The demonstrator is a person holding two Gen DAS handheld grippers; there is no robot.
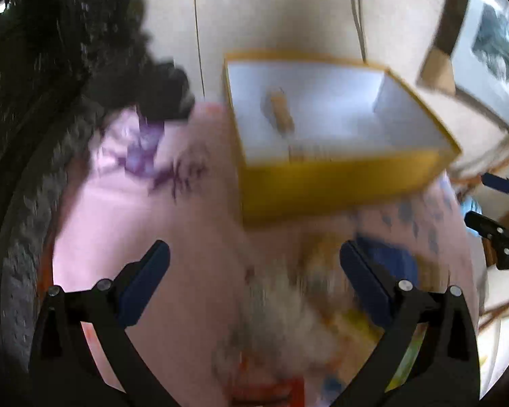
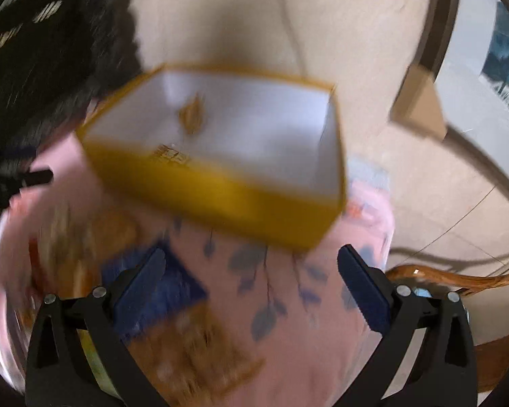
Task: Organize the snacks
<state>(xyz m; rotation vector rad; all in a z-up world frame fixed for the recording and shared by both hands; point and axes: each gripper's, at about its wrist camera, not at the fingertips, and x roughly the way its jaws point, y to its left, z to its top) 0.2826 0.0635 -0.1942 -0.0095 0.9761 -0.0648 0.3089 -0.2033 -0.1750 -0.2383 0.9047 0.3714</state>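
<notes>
Left wrist: snack packets [image 1: 322,291] blurred between open left gripper [image 1: 254,271] fingers

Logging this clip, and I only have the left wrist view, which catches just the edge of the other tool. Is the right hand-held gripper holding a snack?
Observer: No. The right hand-held gripper stands open, with nothing between its fingers.
Operator: What lies beneath it, then?
Observer: Pink cloth printed with blue leaves fills the gap. A blurred orange packet lies on the cloth nearer its left finger.
</notes>
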